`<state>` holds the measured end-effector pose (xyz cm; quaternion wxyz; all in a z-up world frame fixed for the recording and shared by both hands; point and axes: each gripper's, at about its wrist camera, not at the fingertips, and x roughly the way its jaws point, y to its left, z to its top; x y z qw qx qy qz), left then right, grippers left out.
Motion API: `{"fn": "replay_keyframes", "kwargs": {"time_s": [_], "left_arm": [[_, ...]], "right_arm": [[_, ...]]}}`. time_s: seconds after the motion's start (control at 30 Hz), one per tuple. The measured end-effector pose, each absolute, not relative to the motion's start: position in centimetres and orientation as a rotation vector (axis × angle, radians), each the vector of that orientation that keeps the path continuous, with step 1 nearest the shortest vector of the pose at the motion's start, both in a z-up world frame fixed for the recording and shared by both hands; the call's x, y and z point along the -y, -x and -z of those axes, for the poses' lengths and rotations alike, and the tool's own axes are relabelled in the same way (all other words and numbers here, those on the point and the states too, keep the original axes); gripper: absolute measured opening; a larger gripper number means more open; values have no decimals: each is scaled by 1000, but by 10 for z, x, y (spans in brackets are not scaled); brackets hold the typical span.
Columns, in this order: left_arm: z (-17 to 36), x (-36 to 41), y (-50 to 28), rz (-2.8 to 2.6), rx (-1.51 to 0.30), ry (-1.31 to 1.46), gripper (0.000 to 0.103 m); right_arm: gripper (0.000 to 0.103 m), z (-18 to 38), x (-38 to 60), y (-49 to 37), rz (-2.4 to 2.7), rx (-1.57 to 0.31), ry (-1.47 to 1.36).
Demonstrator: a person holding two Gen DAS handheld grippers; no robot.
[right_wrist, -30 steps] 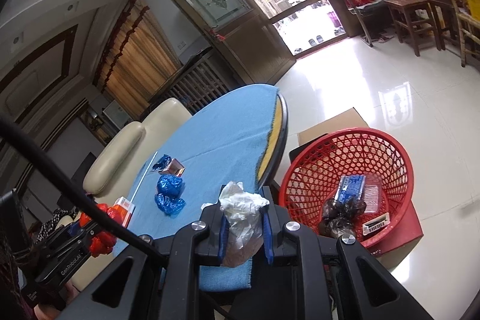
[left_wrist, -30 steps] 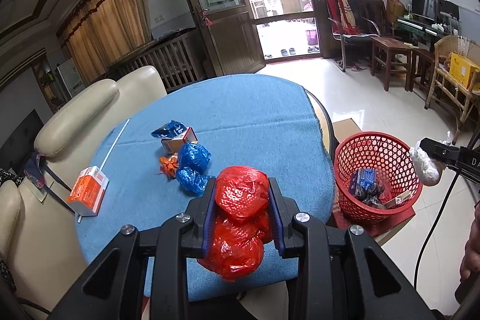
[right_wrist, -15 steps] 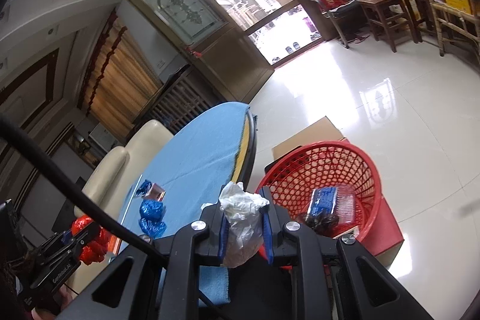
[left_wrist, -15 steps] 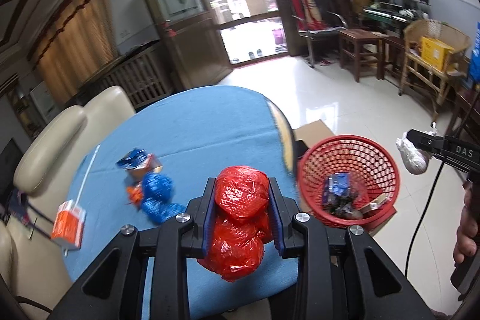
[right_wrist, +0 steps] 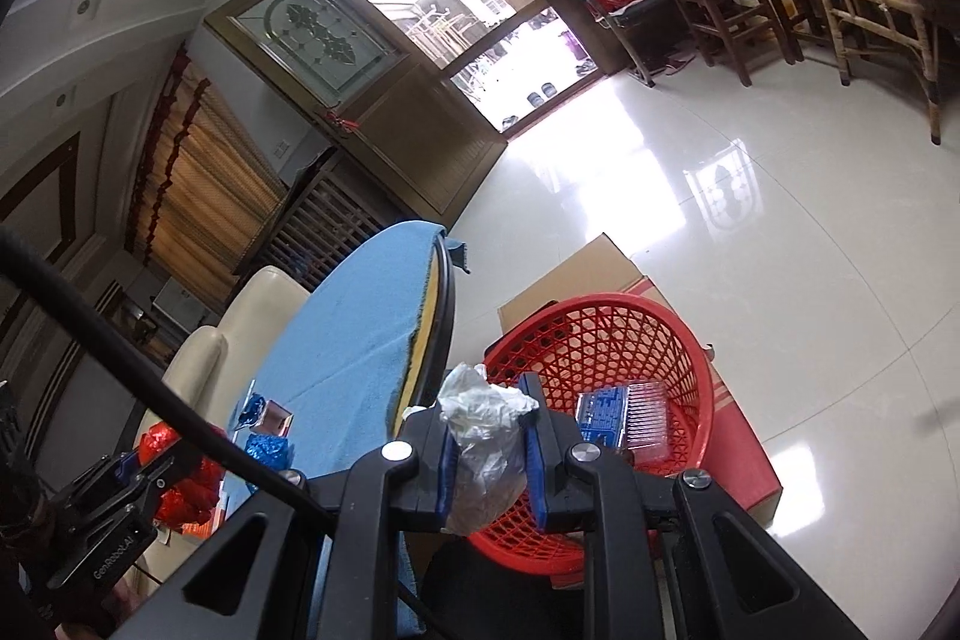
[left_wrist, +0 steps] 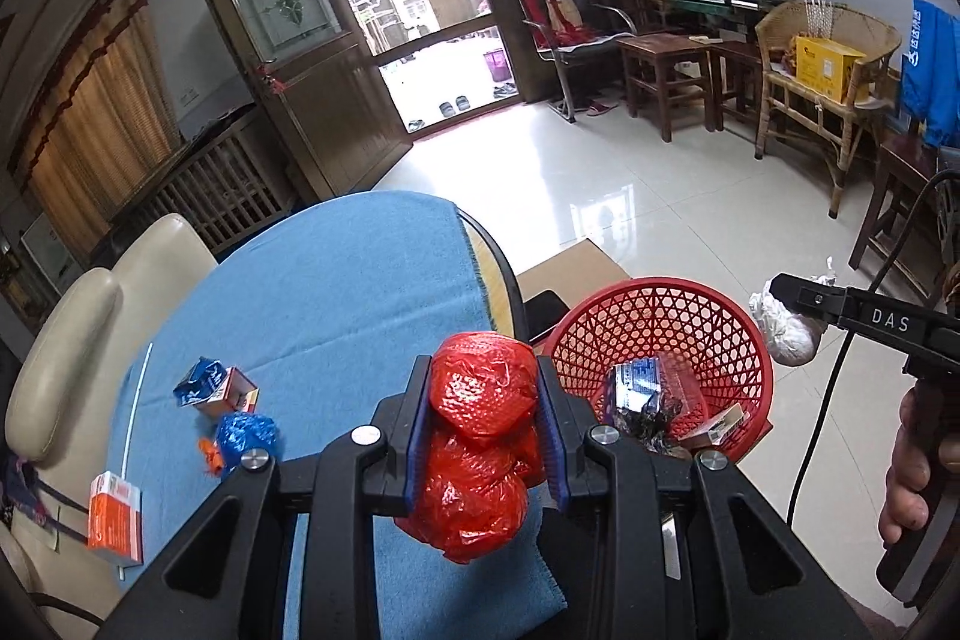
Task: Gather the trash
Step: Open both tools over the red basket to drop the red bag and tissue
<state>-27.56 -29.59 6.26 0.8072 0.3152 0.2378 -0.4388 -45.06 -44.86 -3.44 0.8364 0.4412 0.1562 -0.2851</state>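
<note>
I count one red basket [left_wrist: 660, 334], one red bag [left_wrist: 480, 430], one white bag [right_wrist: 486, 448], one blue bag [left_wrist: 246, 433], two small cartons [left_wrist: 114, 517] on the table.

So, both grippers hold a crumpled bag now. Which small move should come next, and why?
Probably carry the right gripper a little further over the red basket and then open its jaws. Its whitish bag already sits near the rim, while the left gripper with the red bag is above the table edge.

Left gripper [left_wrist: 483, 415] jaws clamp red bag [left_wrist: 480, 436] beside basket [left_wrist: 660, 304].
</note>
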Motion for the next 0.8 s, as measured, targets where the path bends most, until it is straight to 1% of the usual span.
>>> {"fn": "replay_keyframes", "kwargs": {"time_s": [0.27, 0.8], "left_arm": [[-46, 325, 271, 959, -519, -730, 33], [-12, 365, 262, 1011, -612, -785, 33]], "right_arm": [[20, 51, 474, 450, 647, -341, -986], [20, 77, 494, 435, 680, -403, -1060]]}}
